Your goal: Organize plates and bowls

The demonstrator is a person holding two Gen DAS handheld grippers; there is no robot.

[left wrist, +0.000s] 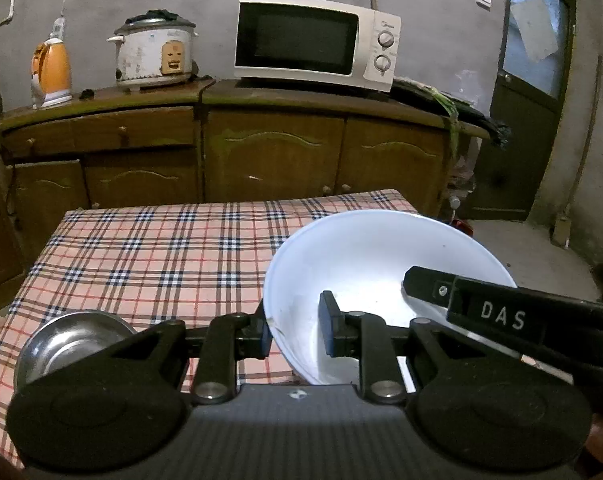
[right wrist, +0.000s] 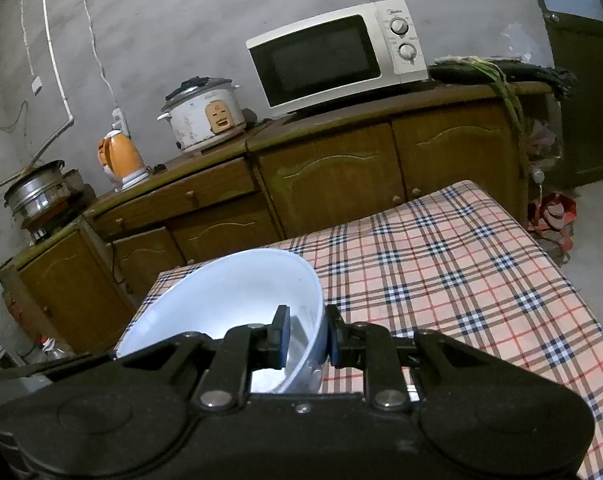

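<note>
While both grippers are clamped on the same white bowl [left wrist: 365,272], it hangs tilted above the checked table [left wrist: 149,248], so it's a two-handed hold. Left gripper [left wrist: 297,332] has its fingers [left wrist: 328,330] nearly closed on the bowl's near-left rim, one finger inside the bowl and the other outside against the wall. Right gripper [right wrist: 306,340] does the same on the opposite side: fingers [right wrist: 282,336] pinched tight on the rim, one pad inside, one outside. In the left view you can see the right gripper's arm reaching in from the right, its tip on the bowl's far-right edge.

Just left of the left fingers, a small steel bowl [left wrist: 67,344] sits on the table, partly hidden behind the gripper body.

Well beyond the fingers, past the table's far edge, there's a wooden cabinet [left wrist: 273,152] carrying a microwave [left wrist: 313,40], a rice cooker [left wrist: 155,52] and an orange kettle [left wrist: 51,70].
</note>
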